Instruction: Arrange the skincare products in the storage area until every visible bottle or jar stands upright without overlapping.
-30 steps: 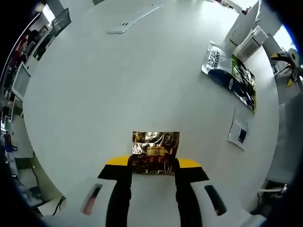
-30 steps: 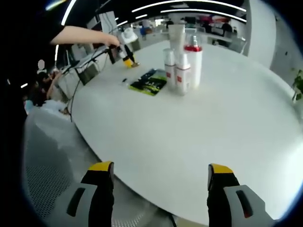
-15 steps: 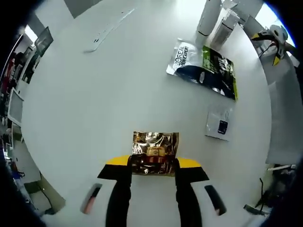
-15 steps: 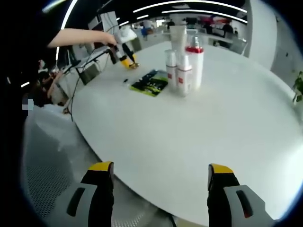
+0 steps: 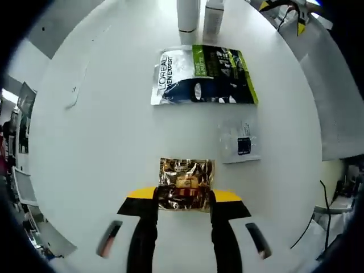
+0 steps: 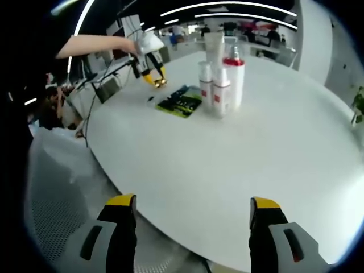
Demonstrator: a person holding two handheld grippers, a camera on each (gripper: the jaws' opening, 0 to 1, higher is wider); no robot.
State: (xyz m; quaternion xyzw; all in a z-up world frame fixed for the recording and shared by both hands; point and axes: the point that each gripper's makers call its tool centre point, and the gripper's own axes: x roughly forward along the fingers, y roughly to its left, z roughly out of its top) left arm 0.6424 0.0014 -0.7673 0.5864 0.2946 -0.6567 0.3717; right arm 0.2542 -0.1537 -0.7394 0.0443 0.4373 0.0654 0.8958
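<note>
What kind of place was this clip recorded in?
Probably an open-plan office or lab: a big round white table, long ceiling light strips, and desks with equipment behind it. Skincare bottles stand grouped on the table.

Left gripper view: gold sachet (image 5: 186, 183) has its near edge hidden between the jaws. Two white bottles (image 5: 187, 12) far ahead of the jaws are cut off by the top edge. Print on the small clear sachet (image 5: 241, 143), ahead-right of the jaws, is too small to read. Right gripper view: bottle cluster (image 6: 222, 71) labels are illegible.
</note>
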